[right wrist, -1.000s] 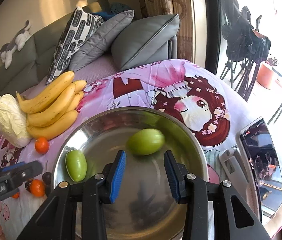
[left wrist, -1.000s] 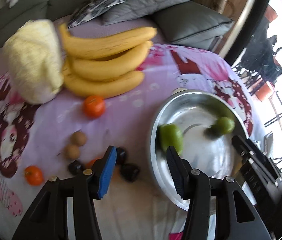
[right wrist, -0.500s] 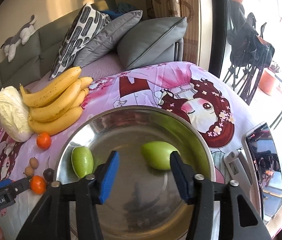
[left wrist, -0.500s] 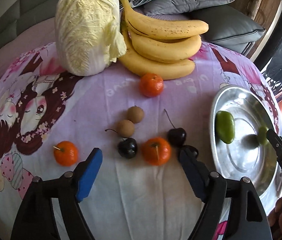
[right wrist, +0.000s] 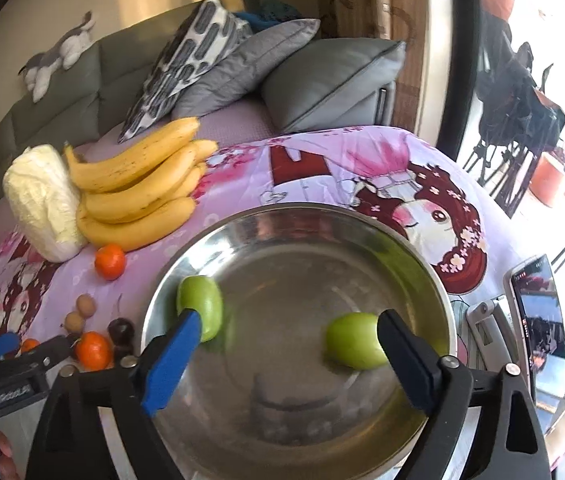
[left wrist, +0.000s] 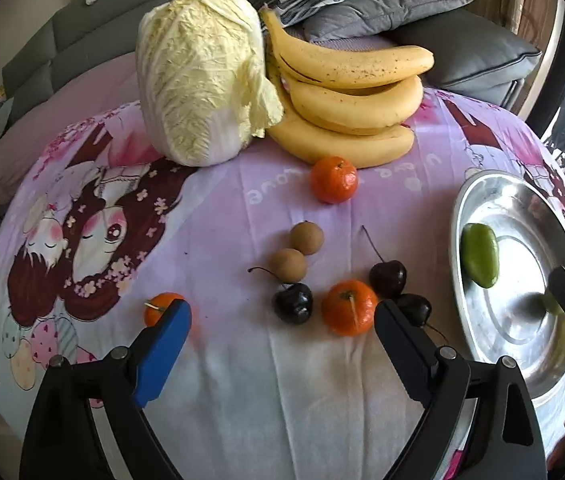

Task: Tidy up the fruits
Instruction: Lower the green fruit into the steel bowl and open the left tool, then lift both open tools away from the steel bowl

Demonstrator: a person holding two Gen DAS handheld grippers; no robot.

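The metal bowl (right wrist: 434,280) is gleaming, its polished inside mirroring the two smooth, waxy green fruits (right wrist: 356,346) lying in it. The printed tablecloth (left wrist: 210,216) is looking like soft matt cotton, creasing slightly near the front. The bananas (left wrist: 354,96) are showing smooth, speckled peel, while the cabbage (left wrist: 198,76) is looking crinkled and papery. The tangerines (left wrist: 334,179) are wearing dimpled skin, the cherries (left wrist: 388,278) are shining glossy dark, and the longans (left wrist: 307,237) are looking dull and rough. The left gripper (left wrist: 282,320) is showing matt black plastic with one blue pad. The cushions (right wrist: 330,80) are looking like leather and woven cloth; a phone (right wrist: 538,320) screen is glinting glassy.
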